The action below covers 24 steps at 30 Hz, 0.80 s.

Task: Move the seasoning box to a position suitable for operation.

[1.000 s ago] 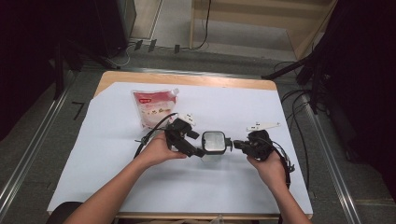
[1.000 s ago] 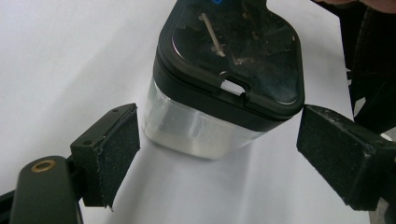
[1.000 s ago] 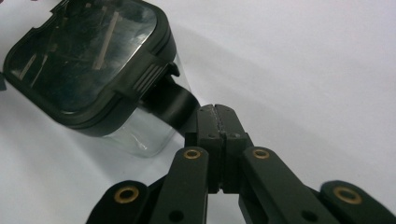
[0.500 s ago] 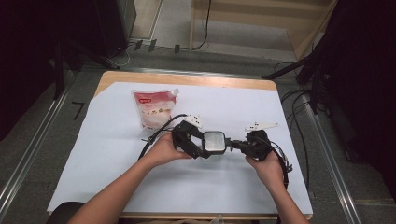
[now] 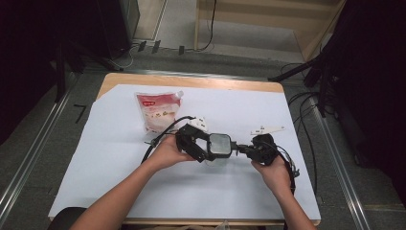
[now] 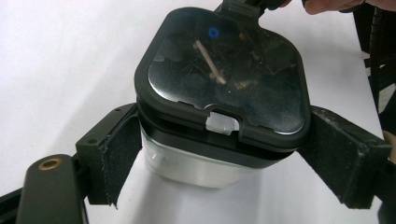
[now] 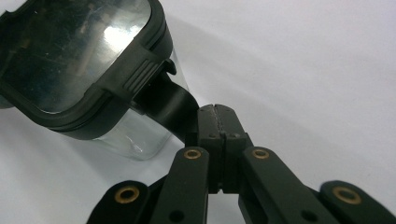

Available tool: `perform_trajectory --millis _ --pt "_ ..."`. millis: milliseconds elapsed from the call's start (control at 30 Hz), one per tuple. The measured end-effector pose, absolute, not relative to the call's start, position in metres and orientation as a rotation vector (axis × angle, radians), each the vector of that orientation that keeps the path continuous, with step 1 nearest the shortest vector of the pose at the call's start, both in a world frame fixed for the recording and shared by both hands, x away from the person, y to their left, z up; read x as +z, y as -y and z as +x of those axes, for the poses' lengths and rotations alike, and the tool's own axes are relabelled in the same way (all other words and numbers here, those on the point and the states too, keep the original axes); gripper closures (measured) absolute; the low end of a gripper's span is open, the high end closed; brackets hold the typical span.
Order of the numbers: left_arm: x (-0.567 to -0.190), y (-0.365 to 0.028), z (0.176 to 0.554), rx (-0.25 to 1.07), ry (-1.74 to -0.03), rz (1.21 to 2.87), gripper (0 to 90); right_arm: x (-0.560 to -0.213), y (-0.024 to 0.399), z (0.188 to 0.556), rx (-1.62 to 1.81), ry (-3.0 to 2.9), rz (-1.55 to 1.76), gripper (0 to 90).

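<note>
- Pouch first, at the far left: a red-and-white plastic food pouch with a corner spout (image 5: 157, 111) lies flat on the white paper-covered table (image 5: 95, 163), at about ten o'clock from the hands and well apart from them. Likely it is parked there so its contents are within reach without crowding the work.
- Left gripper (image 5: 203, 149) comes next. Its two black padded jaws flank the sides of the clear square plastic container with the black-rimmed see-through lid (image 5: 220, 144). In the left gripper view the pads (image 6: 112, 154) sit at nine and three o'clock of the container (image 6: 219, 88), and I cannot tell whether they press on the walls or only bracket them. I judge that this hold is meant to steady the body so it cannot slide or turn.
- Container itself stands upright on the table at mid-table, between the two grippers, lid on.
- Right gripper (image 5: 244, 149) reaches in from three o'clock, its jaws clamped together on the black latch tab (image 7: 166, 105) at the lid's edge. That pinch probably serves to lever the lid open against the braced body.
- White flat plastic piece (image 5: 267, 129) lies at one o'clock of the right hand (image 5: 273, 170), untouched.
</note>
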<state>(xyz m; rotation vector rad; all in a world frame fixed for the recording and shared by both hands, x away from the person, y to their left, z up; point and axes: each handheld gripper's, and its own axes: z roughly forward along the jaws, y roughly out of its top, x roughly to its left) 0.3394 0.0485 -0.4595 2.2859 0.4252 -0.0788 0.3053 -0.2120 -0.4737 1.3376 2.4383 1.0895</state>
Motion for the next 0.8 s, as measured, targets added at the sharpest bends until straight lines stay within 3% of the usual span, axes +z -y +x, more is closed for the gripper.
perform_trajectory --millis 800 --pt "-0.448 -0.045 0.335 -0.04 -0.434 2.311 16.3 -0.473 0.211 0.305 1.084 -2.44 1.341 90.0"
